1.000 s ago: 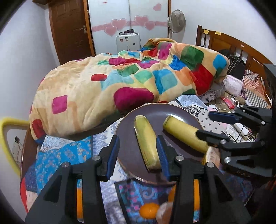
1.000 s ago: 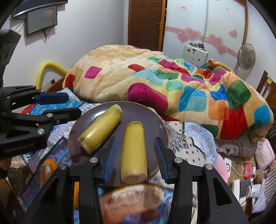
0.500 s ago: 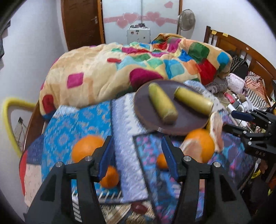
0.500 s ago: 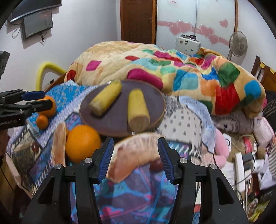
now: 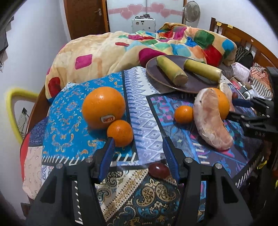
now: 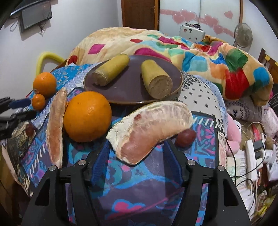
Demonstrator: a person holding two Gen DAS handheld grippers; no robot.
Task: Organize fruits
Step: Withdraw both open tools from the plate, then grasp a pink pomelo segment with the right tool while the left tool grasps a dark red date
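Hovering: right gripper [image 6: 137,147], jaws just opening, empty, soft fragile pomelo wedge [image 6: 149,132] just beyond fingertips; grip thick middle gently. Left gripper [image 5: 138,146] apart, empty, small orange [image 5: 119,133] beside left finger.

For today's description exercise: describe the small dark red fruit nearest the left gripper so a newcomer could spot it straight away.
Start at the brown plate holding two yellow-green cut stalks, then come down the patterned cloth towards the left gripper. Just inside its right finger lies the small dark red fruit. It is glossy, maroon and far smaller than the oranges beyond it.

White walls [image 5: 43,34], brown door [image 5: 86,15], bed [image 5: 243,40]
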